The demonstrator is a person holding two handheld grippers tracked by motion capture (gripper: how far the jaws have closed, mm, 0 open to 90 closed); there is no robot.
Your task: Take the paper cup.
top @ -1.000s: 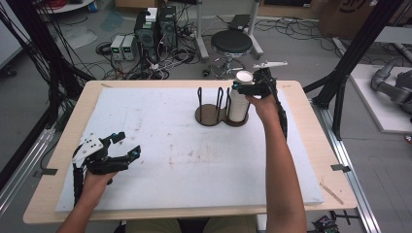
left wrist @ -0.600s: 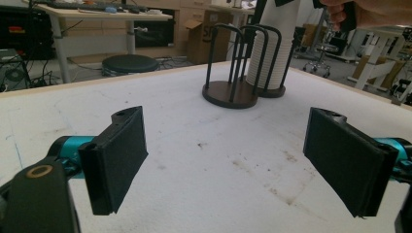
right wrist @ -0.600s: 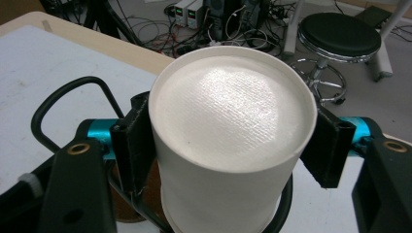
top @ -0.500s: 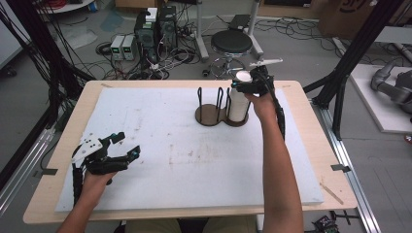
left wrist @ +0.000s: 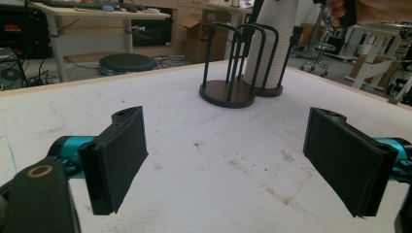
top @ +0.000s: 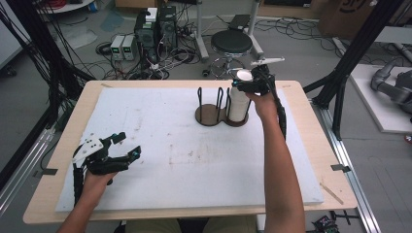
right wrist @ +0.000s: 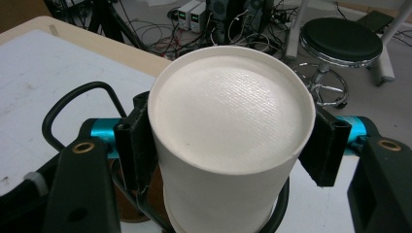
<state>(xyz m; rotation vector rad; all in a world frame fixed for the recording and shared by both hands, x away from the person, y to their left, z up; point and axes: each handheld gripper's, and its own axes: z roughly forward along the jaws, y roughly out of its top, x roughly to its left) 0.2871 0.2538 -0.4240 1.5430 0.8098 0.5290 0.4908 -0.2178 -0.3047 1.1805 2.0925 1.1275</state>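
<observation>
Two tools: left tool [top: 124,154] near, agape and empty, low over bench [top: 160,145]; right tool [right wrist: 228,141] far, clamped about top of upright cup stack [top: 238,97] in black rack [top: 214,114]. Stack axis vertical, straight below.

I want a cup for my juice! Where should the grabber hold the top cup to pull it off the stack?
Probably near the closed end of the top cup, one jaw on each opposite side, coming from above. The stack sits upside down in the wire rack, so only the top sticks out.
</observation>
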